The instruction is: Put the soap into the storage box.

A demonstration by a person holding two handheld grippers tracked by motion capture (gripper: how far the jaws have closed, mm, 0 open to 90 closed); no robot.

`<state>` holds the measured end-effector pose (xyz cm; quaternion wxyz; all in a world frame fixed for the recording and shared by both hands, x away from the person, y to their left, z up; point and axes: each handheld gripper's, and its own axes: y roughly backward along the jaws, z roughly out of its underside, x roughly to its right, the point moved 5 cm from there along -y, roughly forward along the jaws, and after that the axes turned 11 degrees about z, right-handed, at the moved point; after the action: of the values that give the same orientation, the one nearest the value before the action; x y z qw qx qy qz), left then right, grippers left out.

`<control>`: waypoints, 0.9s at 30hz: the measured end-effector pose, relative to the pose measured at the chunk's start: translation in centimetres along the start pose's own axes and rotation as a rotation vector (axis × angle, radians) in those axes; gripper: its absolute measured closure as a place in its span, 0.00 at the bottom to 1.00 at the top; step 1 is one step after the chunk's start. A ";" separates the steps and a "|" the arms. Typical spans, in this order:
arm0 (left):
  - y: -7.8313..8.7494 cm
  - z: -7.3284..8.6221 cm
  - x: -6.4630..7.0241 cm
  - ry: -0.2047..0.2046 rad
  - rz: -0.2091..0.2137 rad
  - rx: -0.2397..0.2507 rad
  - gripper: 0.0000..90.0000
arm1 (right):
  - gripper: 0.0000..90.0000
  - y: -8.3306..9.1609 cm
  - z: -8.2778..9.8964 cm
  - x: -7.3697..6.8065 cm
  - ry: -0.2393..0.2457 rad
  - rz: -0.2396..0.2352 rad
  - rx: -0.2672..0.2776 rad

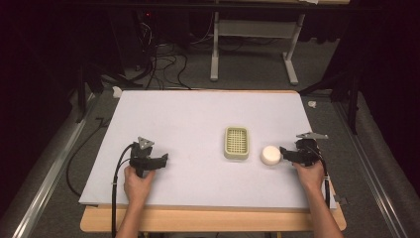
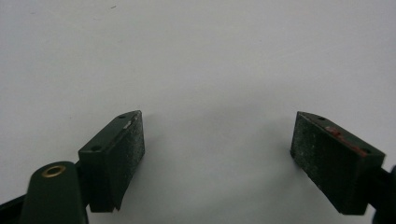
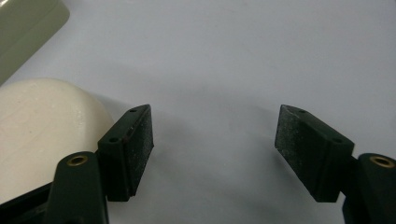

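Observation:
A round cream block [image 1: 270, 154] lies on the white mat [image 1: 198, 114], just right of a pale green rectangular dish with a grid insert [image 1: 236, 142]. My right gripper [image 1: 283, 152] rests on the mat right beside the block, pointing left. In the right gripper view its jaws [image 3: 215, 140] stand apart over bare mat, with the cream block [image 3: 42, 126] outside the left jaw and a corner of the dish [image 3: 23, 28] beyond it. My left gripper [image 1: 165, 158] sits low at the mat's front left. Its jaws [image 2: 217, 140] are open with nothing between them.
The mat covers a wooden table [image 1: 208, 220]. Beyond the far edge are cables [image 1: 163, 64] and a white table frame [image 1: 252, 44] on the floor. Metal rails [image 1: 44, 183] run along both sides. Small white bits [image 1: 117, 91] lie off the mat's far corners.

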<state>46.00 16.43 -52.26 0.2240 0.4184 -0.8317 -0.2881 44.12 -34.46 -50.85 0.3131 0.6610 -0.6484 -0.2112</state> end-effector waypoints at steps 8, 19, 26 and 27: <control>0.0 0.0 0.0 -0.001 -0.001 0.001 0.20 | 0.33 1.5 -0.2 0.7 -0.027 -0.001 0.048; 0.0 0.0 0.0 -0.001 -0.001 0.001 0.20 | 0.31 2.4 1.0 1.3 -0.054 -0.030 0.069; 0.0 0.0 0.0 -0.002 -0.002 0.001 0.20 | 0.31 3.5 1.6 1.0 -0.051 -0.049 0.104; 0.0 0.0 0.0 -0.002 -0.002 0.001 0.20 | 0.31 3.7 1.7 1.0 -0.051 -0.053 0.110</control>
<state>45.98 16.41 -52.25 0.2227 0.4192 -0.8315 -0.2885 40.38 -35.51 -49.38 0.2538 0.6884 -0.6493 -0.2001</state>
